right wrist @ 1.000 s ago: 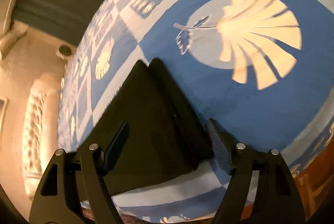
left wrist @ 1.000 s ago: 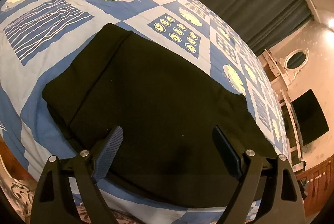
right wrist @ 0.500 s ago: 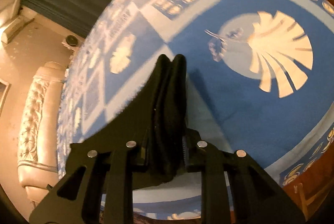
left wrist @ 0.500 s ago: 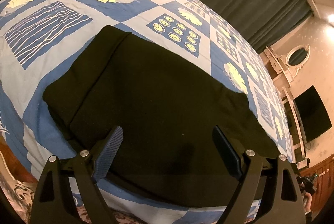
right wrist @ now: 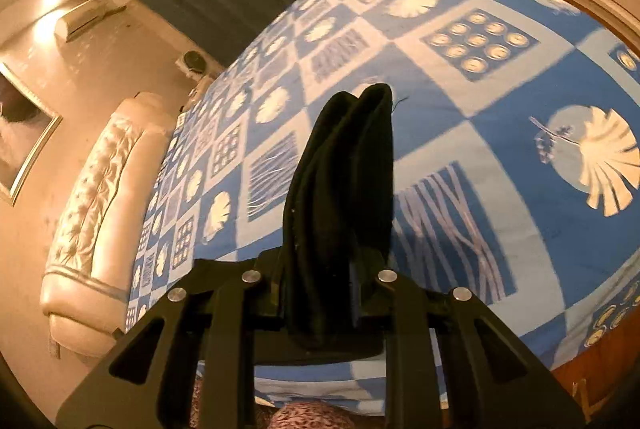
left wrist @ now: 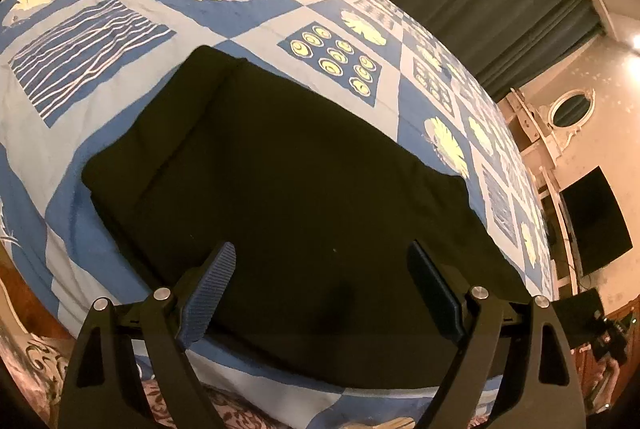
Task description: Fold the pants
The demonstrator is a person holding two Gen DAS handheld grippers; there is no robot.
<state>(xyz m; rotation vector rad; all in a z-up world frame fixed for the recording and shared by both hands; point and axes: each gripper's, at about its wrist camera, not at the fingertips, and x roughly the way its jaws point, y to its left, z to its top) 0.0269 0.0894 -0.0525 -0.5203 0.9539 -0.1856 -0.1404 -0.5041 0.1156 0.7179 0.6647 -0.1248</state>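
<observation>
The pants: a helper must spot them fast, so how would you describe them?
A blue-and-white patterned bedspread covers the bed. On its near part lie the black pants, one end clamped in the right gripper. They are the only plain dark thing there.

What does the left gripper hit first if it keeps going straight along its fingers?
The pants. The open left gripper points down at the dark cloth lying flat on the bedspread, nothing between. How far off the cloth is, the picture doesn't show.

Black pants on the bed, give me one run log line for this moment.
right gripper: shut on black pants | left gripper: open above them | bedspread: underneath
</observation>
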